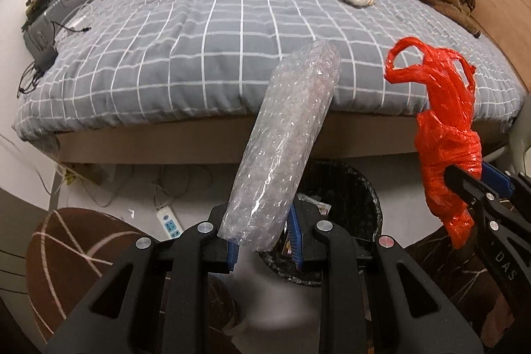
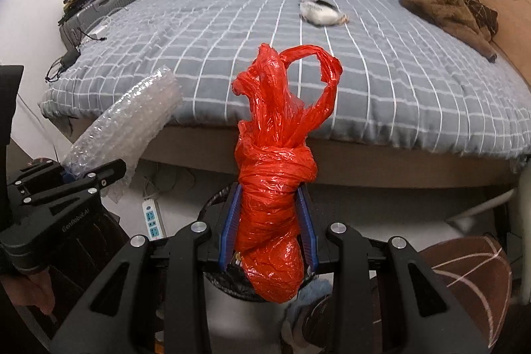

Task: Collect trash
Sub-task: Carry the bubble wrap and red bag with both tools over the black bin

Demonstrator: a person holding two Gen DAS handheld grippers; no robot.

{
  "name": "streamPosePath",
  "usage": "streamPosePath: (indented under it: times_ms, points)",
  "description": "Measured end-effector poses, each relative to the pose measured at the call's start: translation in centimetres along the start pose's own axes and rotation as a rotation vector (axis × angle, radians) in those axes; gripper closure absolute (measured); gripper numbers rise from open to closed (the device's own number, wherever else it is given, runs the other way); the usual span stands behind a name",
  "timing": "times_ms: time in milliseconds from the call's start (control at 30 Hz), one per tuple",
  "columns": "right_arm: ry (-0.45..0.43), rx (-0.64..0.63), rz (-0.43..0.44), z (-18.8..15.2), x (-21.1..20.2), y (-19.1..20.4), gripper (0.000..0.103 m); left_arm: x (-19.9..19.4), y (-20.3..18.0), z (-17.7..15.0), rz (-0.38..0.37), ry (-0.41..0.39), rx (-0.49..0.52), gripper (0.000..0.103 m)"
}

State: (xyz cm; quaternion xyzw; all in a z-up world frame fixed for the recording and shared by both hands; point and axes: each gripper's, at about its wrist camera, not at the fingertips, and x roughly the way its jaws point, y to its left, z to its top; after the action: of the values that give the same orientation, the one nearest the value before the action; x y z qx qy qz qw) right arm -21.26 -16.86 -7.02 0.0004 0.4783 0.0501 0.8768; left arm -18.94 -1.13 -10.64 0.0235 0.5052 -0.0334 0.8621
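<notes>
- left gripper (image 1: 264, 241) clamped on the near end of the bubble wrap roll (image 1: 288, 141); roll sticks up and away toward the bed (image 1: 199, 32)
- right gripper (image 2: 268, 231) clamped on the knotted red plastic bag (image 2: 275, 188), handles standing above the pads
- black-lined trash bin (image 1: 345, 188) sits on the floor just under both grippers, near the bed edge
- bag hangs right of the roll, apart

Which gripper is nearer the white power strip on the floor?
Left. The left gripper, holding the bubble wrap roll, hangs just beside the power strip; the right gripper, clamping the red bag, sits farther across.
</notes>
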Motion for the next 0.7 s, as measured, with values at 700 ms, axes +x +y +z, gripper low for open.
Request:
streamPosePath:
  times_ms: [700]
  points:
    - [0.232,-0.003,0.027,-3.3,10.2,0.5,0.071,9.6,1.3,-2.2,-0.01,0.152,0.002,0.08]
